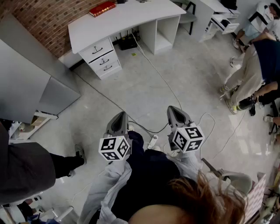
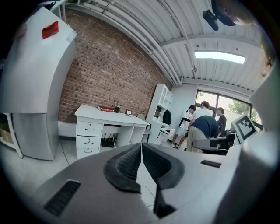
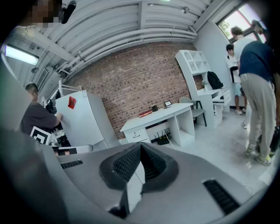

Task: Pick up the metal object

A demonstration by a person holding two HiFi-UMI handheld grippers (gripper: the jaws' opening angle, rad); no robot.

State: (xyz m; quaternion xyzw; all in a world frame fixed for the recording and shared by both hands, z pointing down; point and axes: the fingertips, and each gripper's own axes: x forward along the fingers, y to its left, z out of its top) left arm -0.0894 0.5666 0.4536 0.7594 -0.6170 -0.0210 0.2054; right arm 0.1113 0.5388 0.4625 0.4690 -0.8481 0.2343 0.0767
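Observation:
I cannot pick out a metal object in any view. Both grippers are held side by side above the grey floor, pointing towards the white desk (image 1: 127, 19). In the head view the left gripper (image 1: 121, 115) and the right gripper (image 1: 172, 109) have their jaws pressed together. In the left gripper view the left gripper (image 2: 141, 149) shows its dark ribbed pads (image 2: 127, 164) touching, with nothing between them. The right gripper (image 3: 141, 149) looks the same in its own view, its pads (image 3: 124, 162) closed and empty.
The desk (image 2: 109, 114) carries a red book (image 1: 103, 8) and has drawers (image 1: 101, 57). A grey refrigerator (image 1: 26, 87) stands at the left. Cables (image 1: 153, 72) and a power strip (image 1: 152, 141) lie on the floor. People (image 1: 251, 65) stand at the right, and another person (image 1: 26, 170) at the left.

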